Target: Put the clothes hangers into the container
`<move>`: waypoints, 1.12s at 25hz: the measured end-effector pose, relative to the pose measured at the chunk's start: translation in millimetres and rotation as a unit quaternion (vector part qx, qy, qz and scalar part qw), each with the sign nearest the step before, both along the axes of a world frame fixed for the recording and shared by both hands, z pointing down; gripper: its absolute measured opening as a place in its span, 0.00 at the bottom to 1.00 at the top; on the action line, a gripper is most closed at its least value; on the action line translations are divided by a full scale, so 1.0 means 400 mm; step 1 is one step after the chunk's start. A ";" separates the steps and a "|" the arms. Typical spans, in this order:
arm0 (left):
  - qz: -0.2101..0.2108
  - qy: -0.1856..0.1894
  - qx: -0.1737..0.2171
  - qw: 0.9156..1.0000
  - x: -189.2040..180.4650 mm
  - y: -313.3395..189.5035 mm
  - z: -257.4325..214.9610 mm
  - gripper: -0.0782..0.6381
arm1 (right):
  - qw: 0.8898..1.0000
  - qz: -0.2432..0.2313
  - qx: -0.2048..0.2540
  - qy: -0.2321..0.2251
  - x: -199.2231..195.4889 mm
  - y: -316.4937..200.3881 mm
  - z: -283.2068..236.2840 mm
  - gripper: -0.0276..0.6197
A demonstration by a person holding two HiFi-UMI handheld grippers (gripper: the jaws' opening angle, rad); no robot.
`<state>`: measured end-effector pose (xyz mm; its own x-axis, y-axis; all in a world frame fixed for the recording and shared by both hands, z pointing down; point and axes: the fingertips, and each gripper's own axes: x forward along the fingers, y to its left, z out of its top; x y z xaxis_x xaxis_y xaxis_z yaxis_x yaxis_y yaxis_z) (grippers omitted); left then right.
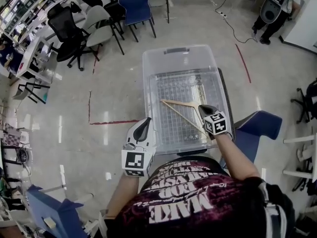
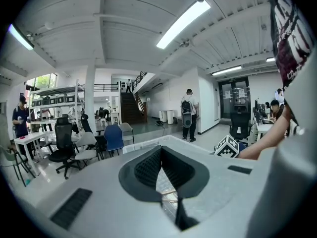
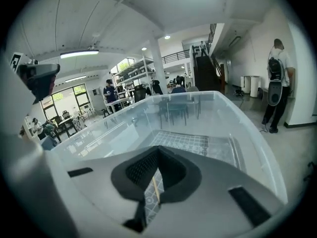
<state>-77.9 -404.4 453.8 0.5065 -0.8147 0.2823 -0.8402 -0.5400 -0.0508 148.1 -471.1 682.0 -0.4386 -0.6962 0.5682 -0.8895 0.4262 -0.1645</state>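
Observation:
A clear plastic container (image 1: 148, 63) stands on the floor in front of me, its rim (image 3: 242, 118) filling the right gripper view. A wooden clothes hanger (image 1: 181, 103) lies on its gridded bottom. My right gripper (image 1: 205, 109) hovers over the container's near right side, just by the hanger's right end, with its jaws shut. Below those jaws (image 3: 158, 148) a thin wooden piece of the hanger (image 3: 155, 187) shows through the gap, not clamped. My left gripper (image 1: 144, 124) hangs outside the container's near left corner, shut (image 2: 161, 148) and holding nothing.
A blue chair (image 1: 260, 125) stands right of the container. Office chairs (image 1: 99, 24) and desks fill the far left. A person (image 1: 272, 9) stands at the far right. Red tape lines (image 1: 114, 122) mark the floor. A blue object (image 1: 47, 207) is near my left.

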 end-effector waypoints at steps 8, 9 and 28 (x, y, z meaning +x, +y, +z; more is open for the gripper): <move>0.005 0.034 0.014 0.999 -0.022 0.023 -0.040 0.12 | 0.998 0.000 0.057 -0.006 -0.025 0.051 -0.147 0.05; 0.006 0.037 0.015 0.999 -0.024 0.029 -0.044 0.12 | 0.998 -0.003 0.067 -0.006 -0.031 0.061 -0.171 0.05; 0.033 0.066 0.047 0.996 -0.079 0.121 -0.123 0.12 | 0.971 -0.016 0.238 -0.021 -0.134 0.257 -0.642 0.05</move>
<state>-109.5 -356.0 404.4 0.5881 -0.7974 0.1348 -0.8052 -0.5930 0.0048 94.3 -368.1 425.2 -0.4807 -0.8611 0.1658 -0.8711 0.4907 0.0225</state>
